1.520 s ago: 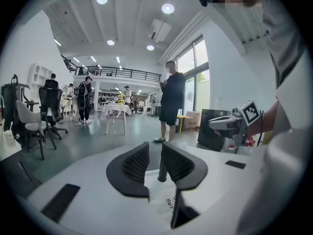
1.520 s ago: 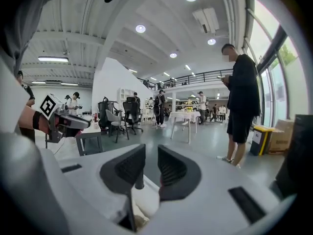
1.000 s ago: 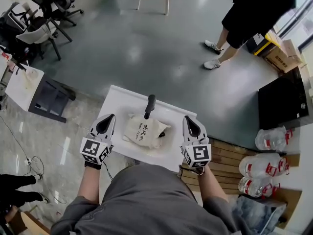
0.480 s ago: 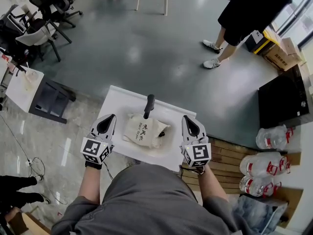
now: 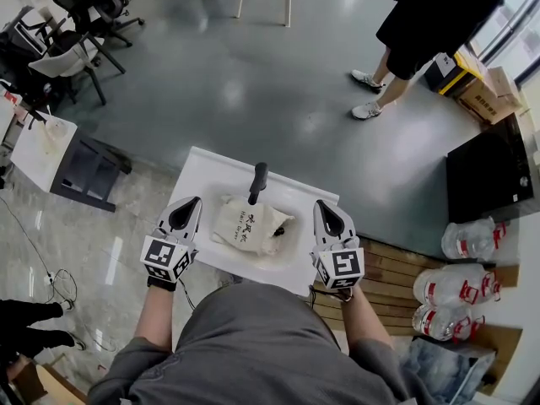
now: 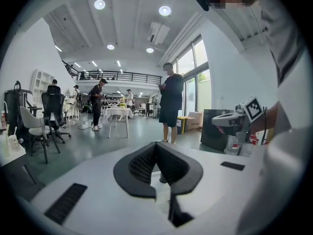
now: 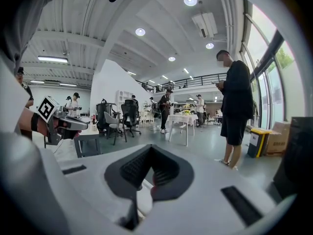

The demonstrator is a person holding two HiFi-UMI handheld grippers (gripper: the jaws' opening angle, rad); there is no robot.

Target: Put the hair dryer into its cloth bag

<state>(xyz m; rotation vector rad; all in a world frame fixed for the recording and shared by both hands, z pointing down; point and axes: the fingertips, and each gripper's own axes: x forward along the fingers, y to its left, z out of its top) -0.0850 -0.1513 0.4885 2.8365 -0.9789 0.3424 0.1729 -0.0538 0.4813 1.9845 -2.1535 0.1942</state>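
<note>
Almost nothing has moved since the earlier frames: both hand-held grippers and the bag lie as they did, and only a pair of shoes at the far edge of the floor has shifted a little to the right.

The hair dryer (image 5: 258, 181) is mostly inside the cloth bag (image 5: 249, 226). Only its black handle sticks out of the bag's far end, pointing away from the person. The bag lies on the white surface (image 5: 207, 174) between the two hand-held grippers, close to each but touching neither.

The left hand-held gripper (image 5: 191, 202) is just left of the bag. Its own view shows the jaws pressed together with nothing between them. The right hand-held gripper (image 5: 324, 205) is just right of the bag, its jaws likewise closed and empty. Both point away from the person, tilted slightly down.

Beyond the right hand-held gripper, across the grey floor, a standing person (image 5: 426, 19) in dark clothes is partly in view. To that gripper's right lie clear water bottles (image 5: 467, 238) on wooden boards (image 5: 403, 264). Far beyond the left hand-held gripper stand office chairs (image 5: 80, 24).
</note>
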